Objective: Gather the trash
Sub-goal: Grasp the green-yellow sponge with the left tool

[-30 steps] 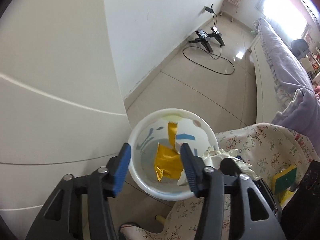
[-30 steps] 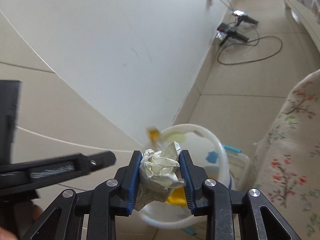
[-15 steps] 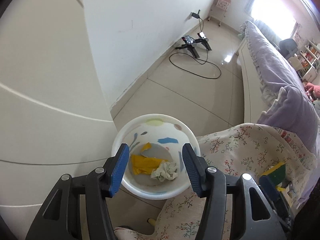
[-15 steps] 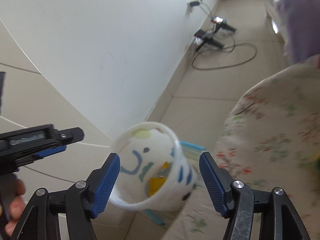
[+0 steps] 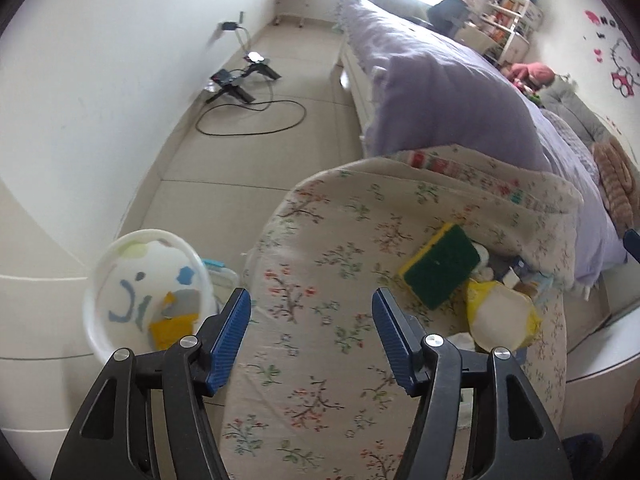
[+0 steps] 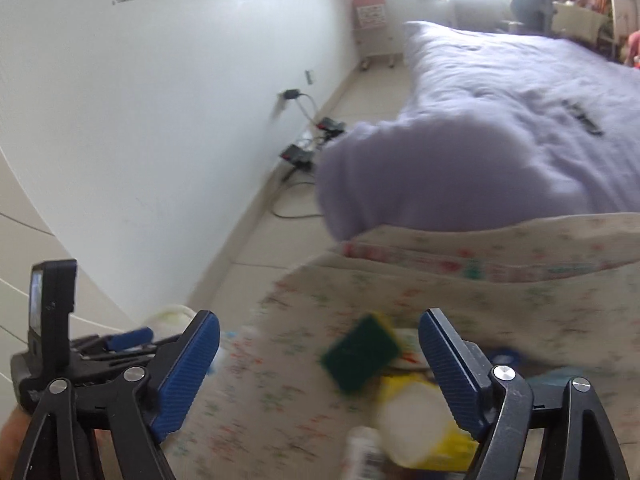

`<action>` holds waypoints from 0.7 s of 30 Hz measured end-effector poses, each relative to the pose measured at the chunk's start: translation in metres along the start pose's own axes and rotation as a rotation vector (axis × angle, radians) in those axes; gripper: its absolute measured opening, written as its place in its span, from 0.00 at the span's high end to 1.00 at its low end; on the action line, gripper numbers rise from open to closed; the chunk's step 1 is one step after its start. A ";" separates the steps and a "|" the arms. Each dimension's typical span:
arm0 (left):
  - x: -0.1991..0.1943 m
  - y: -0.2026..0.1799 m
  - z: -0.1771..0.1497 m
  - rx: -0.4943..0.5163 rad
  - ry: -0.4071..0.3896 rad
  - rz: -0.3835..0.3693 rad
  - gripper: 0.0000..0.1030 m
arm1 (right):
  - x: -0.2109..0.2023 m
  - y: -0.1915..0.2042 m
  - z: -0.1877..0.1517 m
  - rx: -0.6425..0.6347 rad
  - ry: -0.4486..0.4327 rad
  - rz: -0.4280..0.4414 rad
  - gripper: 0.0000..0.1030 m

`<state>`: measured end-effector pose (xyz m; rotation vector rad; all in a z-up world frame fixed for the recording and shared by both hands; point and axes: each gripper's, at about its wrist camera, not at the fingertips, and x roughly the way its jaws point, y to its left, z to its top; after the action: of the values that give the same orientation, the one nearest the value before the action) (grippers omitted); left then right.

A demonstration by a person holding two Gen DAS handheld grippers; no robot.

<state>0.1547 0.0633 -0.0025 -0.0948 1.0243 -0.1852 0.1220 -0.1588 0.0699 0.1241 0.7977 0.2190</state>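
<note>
A white trash bin [image 5: 120,280] with coloured marks stands on the floor at lower left, a yellow wrapper [image 5: 172,326] inside. My left gripper [image 5: 312,332] is open and empty over the floral cloth [image 5: 340,280]. My right gripper [image 6: 320,372] is open and empty above the cloth [image 6: 280,400]; that view is blurred. A green and yellow sponge [image 5: 440,268] and a yellow wrapper with a white face [image 5: 500,320] lie on the cloth to the right. The sponge [image 6: 360,356] and yellow wrapper [image 6: 420,432] show between the right fingers.
A bed with a purple duvet [image 5: 440,92] lies beyond the cloth. A white wall [image 5: 100,80] runs along the left. A black cable and stand [image 5: 244,80] lie on the tiled floor. Small items [image 5: 516,272] sit behind the sponge. The left gripper's body [image 6: 52,320] shows at left.
My right gripper opened and dropped the crumpled white paper into the bin. Both grippers then swung right, from the bin to over the floral cloth.
</note>
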 end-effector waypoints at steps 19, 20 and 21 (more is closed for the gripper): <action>0.101 -0.143 -0.008 0.477 0.072 0.088 0.25 | 0.044 -0.122 -0.069 0.309 0.225 -0.029 0.15; 0.108 -0.147 -0.009 0.503 0.075 0.104 0.25 | 0.043 -0.124 -0.069 0.310 0.224 -0.038 0.15; 0.115 -0.150 -0.009 0.528 0.079 0.120 0.25 | 0.042 -0.126 -0.069 0.307 0.222 -0.048 0.15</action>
<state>0.1885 -0.1068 -0.0789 0.4556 1.0267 -0.3454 0.1193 -0.2684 -0.0317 0.3750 1.0516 0.0638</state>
